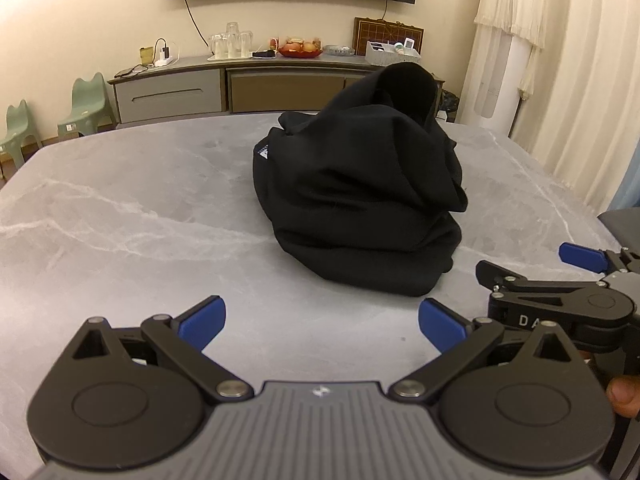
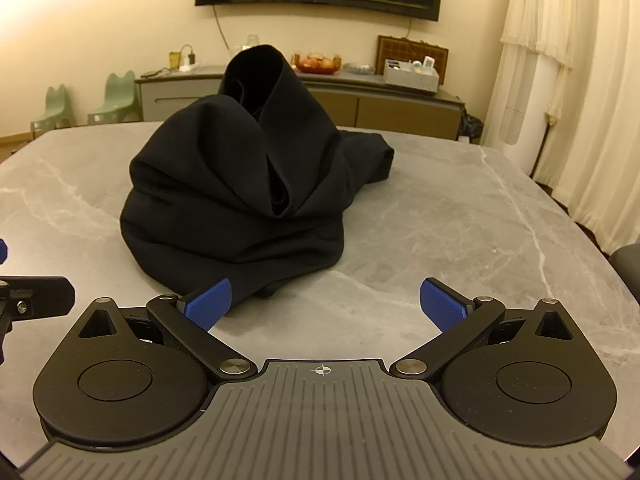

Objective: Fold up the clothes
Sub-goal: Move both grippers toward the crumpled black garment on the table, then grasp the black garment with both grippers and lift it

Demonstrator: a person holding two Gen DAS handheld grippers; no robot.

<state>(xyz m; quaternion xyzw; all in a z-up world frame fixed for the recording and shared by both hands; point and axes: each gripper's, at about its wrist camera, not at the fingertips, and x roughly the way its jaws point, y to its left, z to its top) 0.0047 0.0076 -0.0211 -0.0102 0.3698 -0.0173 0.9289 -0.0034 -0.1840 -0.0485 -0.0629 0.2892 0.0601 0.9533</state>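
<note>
Left gripper (image 1: 322, 322): blue-padded fingers spread wide over bare marble tabletop (image 1: 120, 208), nothing between them. Right gripper (image 2: 325, 305): fingers likewise spread wide, holding nothing. In the left wrist view the right gripper shows only in part at the right edge, with a fingertip of the person's hand (image 1: 624, 394) cut off behind it.

Black garment (image 1: 360, 200) sits crumpled in a heap mid-table, ahead of both grippers. From the left it lies ahead and a little right of the fingers, apart from them. From the right, its near hem sits just behind the left blue pad (image 2: 208, 306); contact cannot be confirmed. Garment type is hard to make out; a small white label shows on its left flank.

Beyond: sideboard (image 1: 224, 84) holding glasses and a fruit bowl, two green child chairs (image 1: 84, 106).
</note>
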